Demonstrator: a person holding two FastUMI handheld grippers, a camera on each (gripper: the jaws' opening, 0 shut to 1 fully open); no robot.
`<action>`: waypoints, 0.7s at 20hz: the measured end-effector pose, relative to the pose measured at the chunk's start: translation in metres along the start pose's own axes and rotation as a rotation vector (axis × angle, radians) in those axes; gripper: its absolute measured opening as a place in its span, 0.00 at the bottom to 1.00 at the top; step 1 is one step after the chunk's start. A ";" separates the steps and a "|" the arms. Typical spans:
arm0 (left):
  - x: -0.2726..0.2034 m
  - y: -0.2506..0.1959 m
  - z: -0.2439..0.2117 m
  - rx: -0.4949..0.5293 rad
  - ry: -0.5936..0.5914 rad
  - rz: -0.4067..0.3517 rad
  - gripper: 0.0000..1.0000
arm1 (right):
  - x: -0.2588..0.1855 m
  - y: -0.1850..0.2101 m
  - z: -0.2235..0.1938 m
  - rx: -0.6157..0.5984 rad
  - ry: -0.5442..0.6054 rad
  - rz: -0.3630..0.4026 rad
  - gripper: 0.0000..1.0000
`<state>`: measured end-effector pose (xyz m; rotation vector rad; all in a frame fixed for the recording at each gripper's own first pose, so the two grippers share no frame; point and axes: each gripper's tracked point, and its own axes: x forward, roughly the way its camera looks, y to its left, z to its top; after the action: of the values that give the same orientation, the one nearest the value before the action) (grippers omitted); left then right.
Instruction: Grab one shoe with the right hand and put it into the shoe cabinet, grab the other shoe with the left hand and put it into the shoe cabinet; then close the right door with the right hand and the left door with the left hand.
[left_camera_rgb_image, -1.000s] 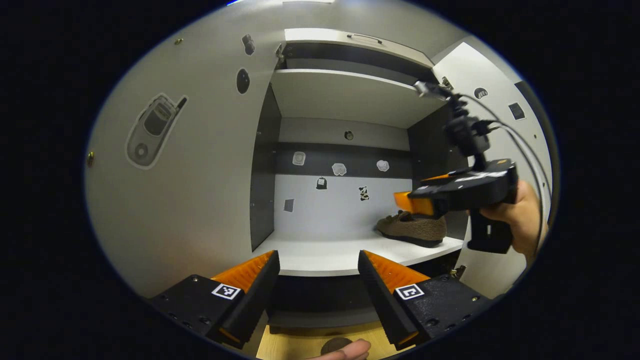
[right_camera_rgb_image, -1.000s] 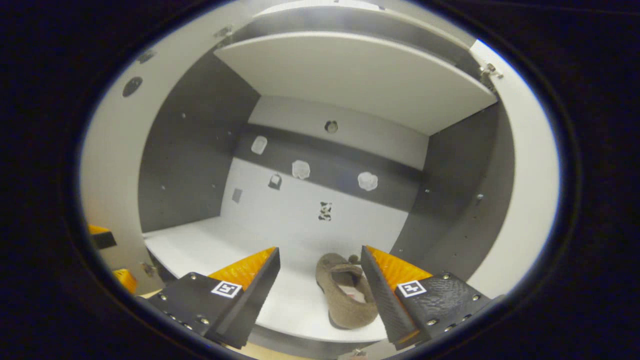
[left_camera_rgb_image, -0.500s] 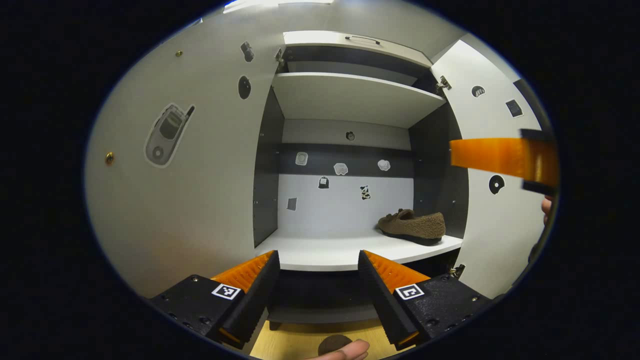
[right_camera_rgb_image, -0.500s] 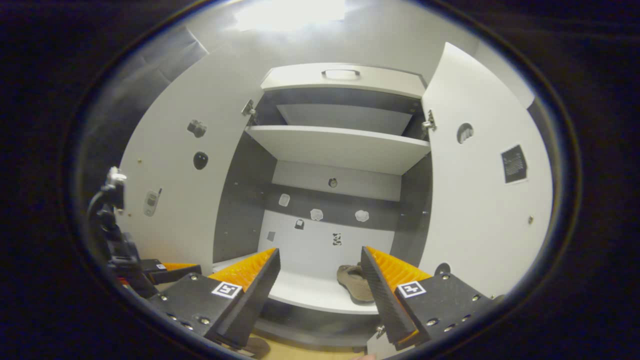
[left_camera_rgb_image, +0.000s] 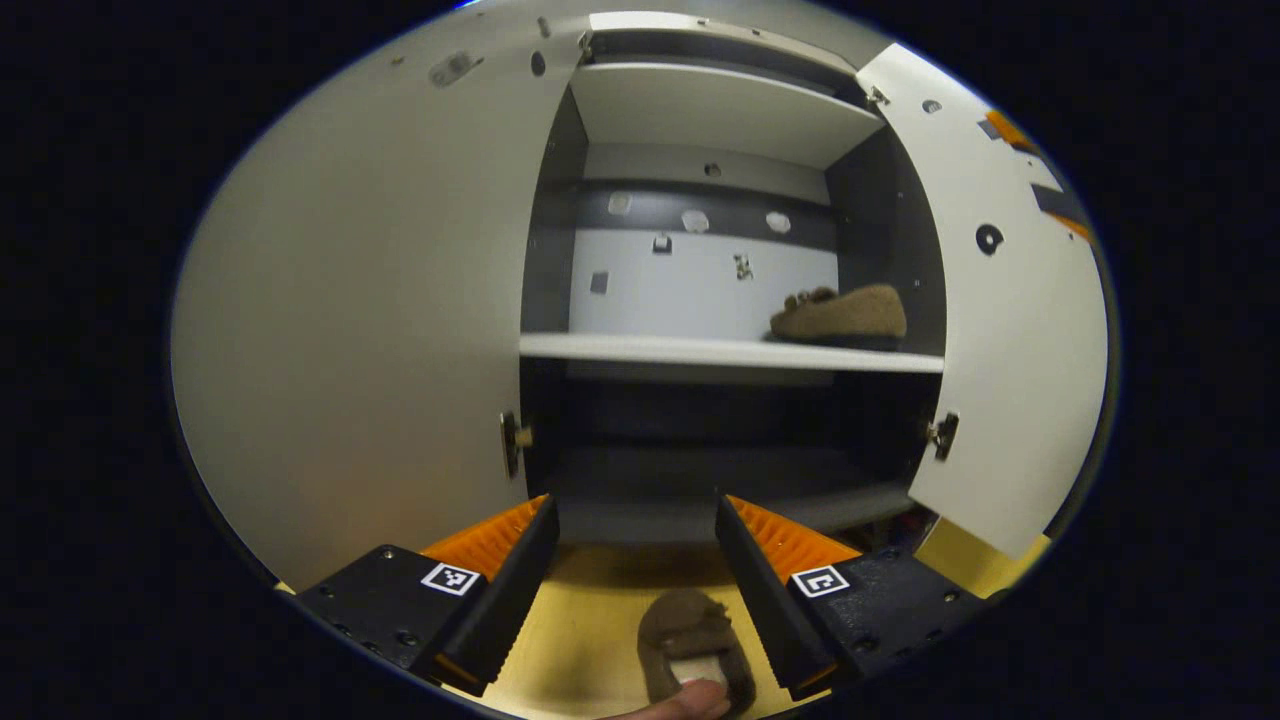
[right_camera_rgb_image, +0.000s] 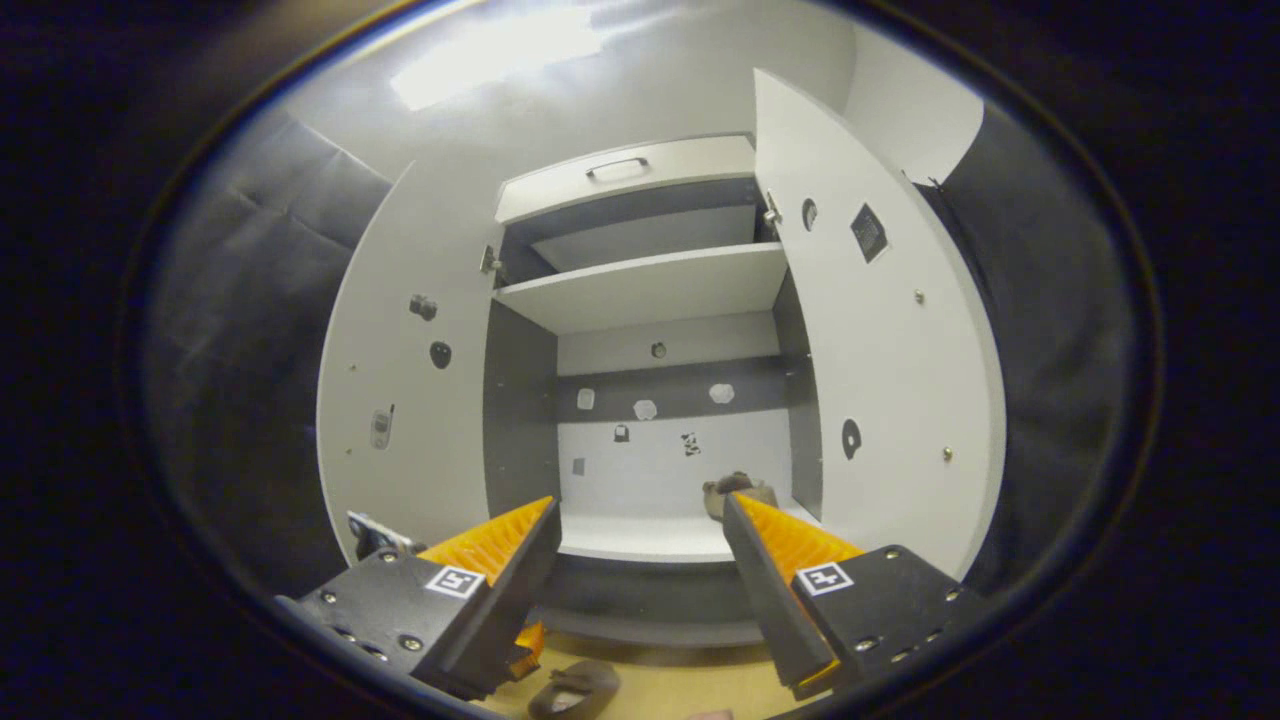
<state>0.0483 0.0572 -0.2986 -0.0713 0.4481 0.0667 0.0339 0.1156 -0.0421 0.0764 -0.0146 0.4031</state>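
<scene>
Left claw (left_camera_rgb_image: 636, 590) wide, holding nothing, low over the wooden floor (left_camera_rgb_image: 590, 630) in front of the shoe cabinet (left_camera_rgb_image: 700, 110). Second brown fuzzy shoe (left_camera_rgb_image: 695, 645) lies on the floor between and just below its fingers, toe toward the cabinet, not touched by either finger; a fingertip (left_camera_rgb_image: 690, 703) shows at the bottom edge just beside its heel

First shoe (left_camera_rgb_image: 840, 313) sits on the middle shelf (left_camera_rgb_image: 700, 351), at the right end close to the dark side wall, toe pointing left. Lower compartment under the shelf is dark

Left door (left_camera_rgb_image: 360, 330) and right door (left_camera_rgb_image: 1010, 330) both swung open; stickers on the back wall and on the doors

Right claw (right_camera_rgb_image: 640, 585) wide, holding nothing, well back from the cabinet and facing the opening. In the right gripper view the shelved shoe (right_camera_rgb_image: 738, 492) peeks out just above its right finger; the floor shoe (right_camera_rgb_image: 575, 688) lies below its left finger, with part of the left claw just beside it. Drawer with handle (right_camera_rgb_image: 620, 166) on top of the cabinet
</scene>
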 end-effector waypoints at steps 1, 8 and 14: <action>0.000 0.000 -0.028 0.010 0.070 -0.014 0.98 | -0.005 0.002 -0.003 -0.010 -0.001 0.011 0.98; 0.003 -0.005 -0.127 0.061 0.307 -0.049 0.93 | -0.014 -0.011 -0.013 0.067 -0.005 -0.067 1.00; -0.002 -0.007 -0.163 -0.003 0.458 -0.063 0.81 | -0.020 -0.012 -0.008 -0.032 -0.043 -0.184 1.00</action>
<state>-0.0234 0.0364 -0.4436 -0.1044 0.9033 -0.0122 0.0205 0.0973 -0.0516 0.0544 -0.0564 0.2174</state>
